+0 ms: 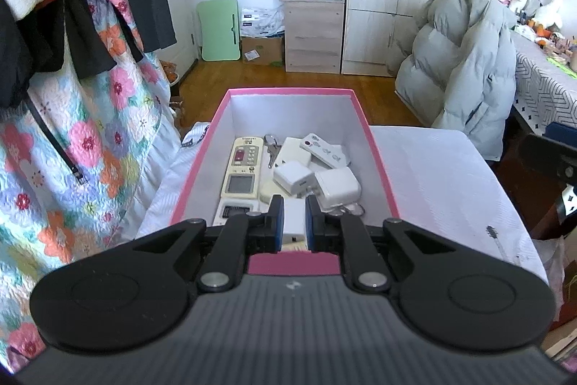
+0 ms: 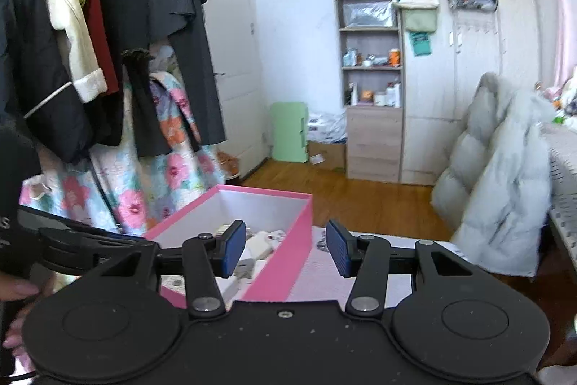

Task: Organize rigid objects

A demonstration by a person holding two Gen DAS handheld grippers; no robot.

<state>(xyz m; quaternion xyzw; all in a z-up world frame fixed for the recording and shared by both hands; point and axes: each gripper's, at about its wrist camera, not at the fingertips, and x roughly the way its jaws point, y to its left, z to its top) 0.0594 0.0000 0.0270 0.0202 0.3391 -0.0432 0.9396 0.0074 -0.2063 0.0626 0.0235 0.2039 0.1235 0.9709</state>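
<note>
Chargers, remotes and keys (image 1: pixel 271 147) sit in the pink box (image 1: pixel 375 147); left tool (image 1: pixel 294 215) is nearly closed (apparently empty), right tool (image 2: pixel 286 246) half-wide, empty, and could clip the box wall.

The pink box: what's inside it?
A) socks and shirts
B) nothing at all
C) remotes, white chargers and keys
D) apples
C: the left wrist view looks down into the pink box and shows a long beige remote, a small white remote, white chargers and keys lying on its white bottom.
</note>
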